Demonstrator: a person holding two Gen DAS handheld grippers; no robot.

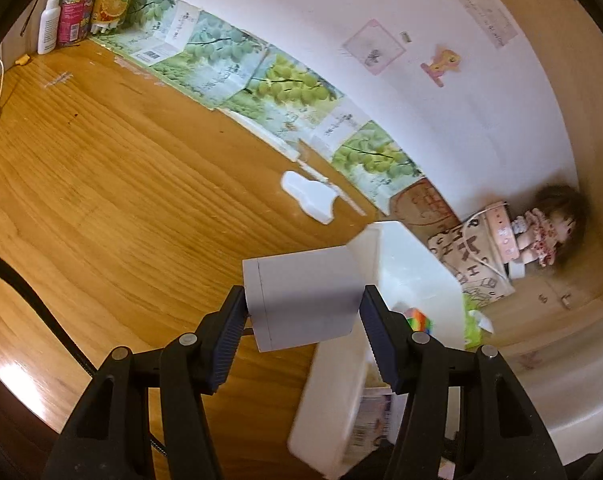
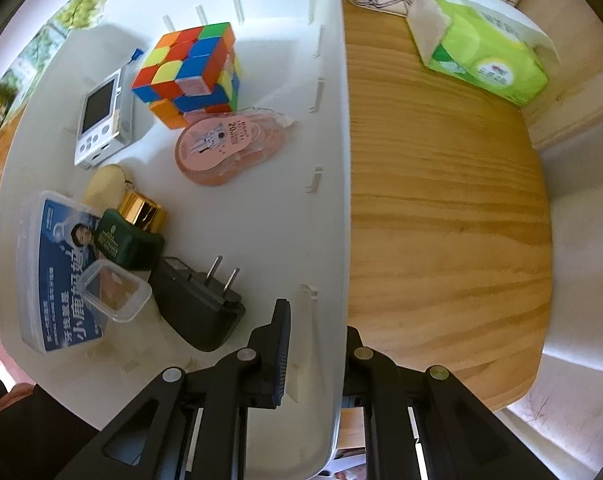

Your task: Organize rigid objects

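Note:
My left gripper (image 1: pixel 301 316) is shut on a white box-shaped charger (image 1: pixel 301 300) and holds it above the wooden table, at the near edge of the white bin (image 1: pixel 417 264). My right gripper (image 2: pixel 317 344) is shut on the white bin's right wall (image 2: pixel 329 184), one finger inside, one outside. Inside the bin lie a colour cube (image 2: pixel 189 72), a small white handheld device (image 2: pixel 101 116), a pink tape dispenser (image 2: pixel 221 144), a green bottle with a gold cap (image 2: pixel 129 232), a black plug adapter (image 2: pixel 201 300), a blue flat case (image 2: pixel 57 272) and a small clear box (image 2: pixel 113 292).
A white flat piece (image 1: pixel 309 196) lies on the table beyond the bin. A green tissue pack (image 2: pixel 485 40) sits to the bin's right. A doll (image 1: pixel 549 232), a printed bag (image 1: pixel 473 264) and a power strip are at the far right. Bottles and cartons (image 1: pixel 73 12) stand at the far left corner.

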